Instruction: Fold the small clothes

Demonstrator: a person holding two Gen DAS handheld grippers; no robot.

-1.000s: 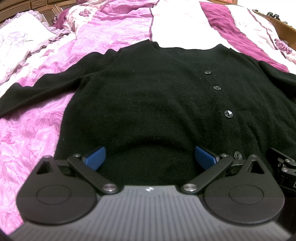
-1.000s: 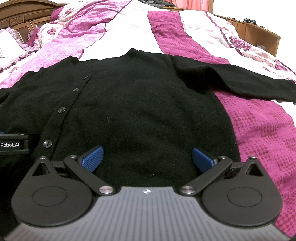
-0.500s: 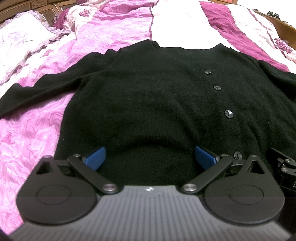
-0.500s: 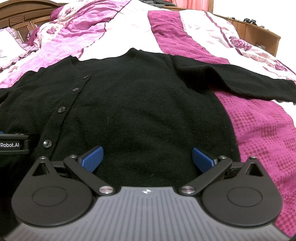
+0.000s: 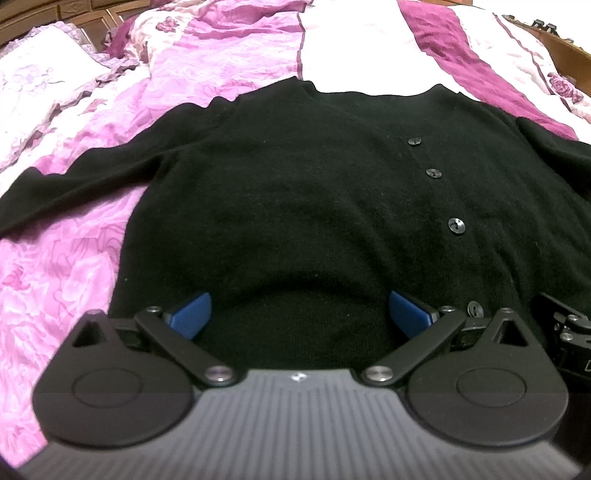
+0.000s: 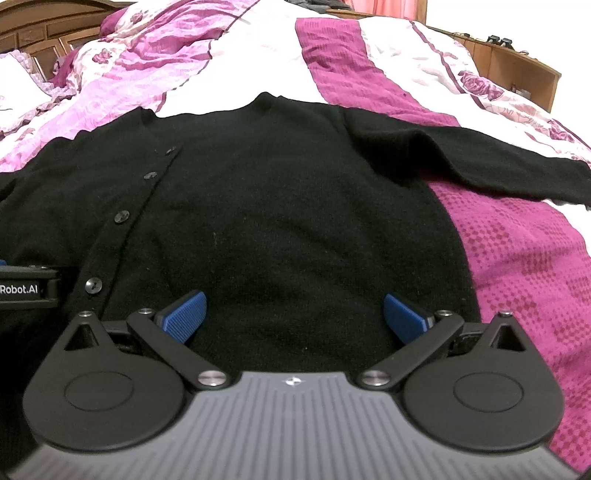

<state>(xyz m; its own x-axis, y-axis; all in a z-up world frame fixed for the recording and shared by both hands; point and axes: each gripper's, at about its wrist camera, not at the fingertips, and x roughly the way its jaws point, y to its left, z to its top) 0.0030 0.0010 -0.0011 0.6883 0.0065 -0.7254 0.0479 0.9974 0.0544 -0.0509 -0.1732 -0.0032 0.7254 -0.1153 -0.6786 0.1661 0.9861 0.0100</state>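
A black buttoned cardigan (image 5: 295, 192) lies flat on the bed, front up, collar away from me, both sleeves spread out to the sides. Its button row (image 5: 456, 225) runs down the right part of the left wrist view and the left part (image 6: 122, 217) of the right wrist view. My left gripper (image 5: 301, 314) stands open over the cardigan's bottom hem on its left half, blue pads wide apart. My right gripper (image 6: 293, 312) is open too, over the hem of the cardigan (image 6: 295, 206) on its right half. Nothing is held between either pair of fingers.
A pink, white and magenta floral quilt (image 5: 74, 266) covers the bed around the cardigan. A wooden headboard (image 6: 40, 33) stands at the far left and a wooden shelf (image 6: 517, 70) at the far right. Each gripper's body shows at the other view's edge (image 6: 26, 288).
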